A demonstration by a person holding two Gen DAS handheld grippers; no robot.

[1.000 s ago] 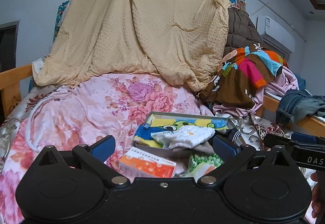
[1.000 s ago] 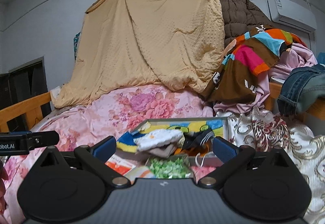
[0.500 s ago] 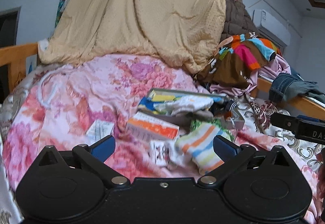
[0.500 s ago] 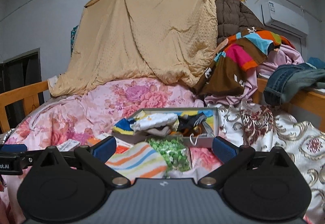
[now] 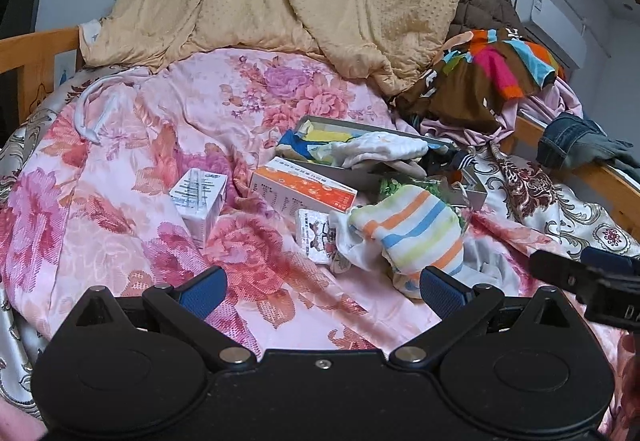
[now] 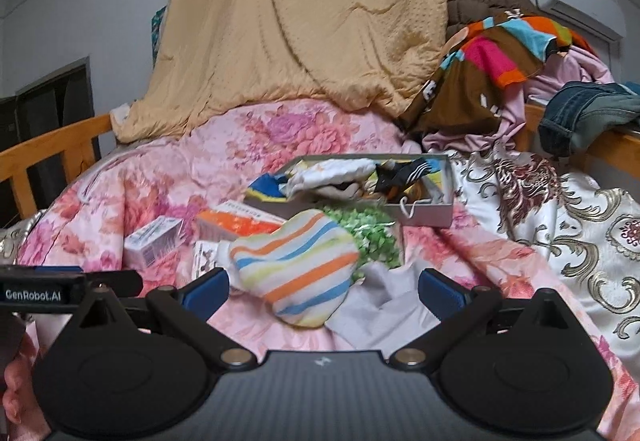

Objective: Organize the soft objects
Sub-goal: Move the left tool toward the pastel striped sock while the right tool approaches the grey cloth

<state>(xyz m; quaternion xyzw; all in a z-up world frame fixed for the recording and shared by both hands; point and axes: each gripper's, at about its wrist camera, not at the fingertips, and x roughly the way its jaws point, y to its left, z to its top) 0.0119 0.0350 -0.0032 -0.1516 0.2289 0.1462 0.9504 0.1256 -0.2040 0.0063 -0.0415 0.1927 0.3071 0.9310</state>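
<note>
You had your left gripper (image 5: 322,291) spread wide and empty over the floral quilt (image 5: 132,209), with the white carton (image 5: 199,201) and orange box (image 5: 302,187) ahead of it. Further right, your right gripper (image 6: 323,291) was equally wide and empty, the striped cloth (image 6: 298,267) lying between its fingers and just short of the grey tray (image 6: 424,211) of soft things. Closing there risked pinching quilt or the green crinkly bag (image 6: 370,233) behind it, dragging both along.

open grey cardboard tray (image 6: 424,215): 1 | small printed cartons left of tray: 3 (image 5: 199,201) | striped soft cloth bundle (image 6: 298,265) before tray: 1 | green-patterned cloth (image 6: 372,233): 1
</note>
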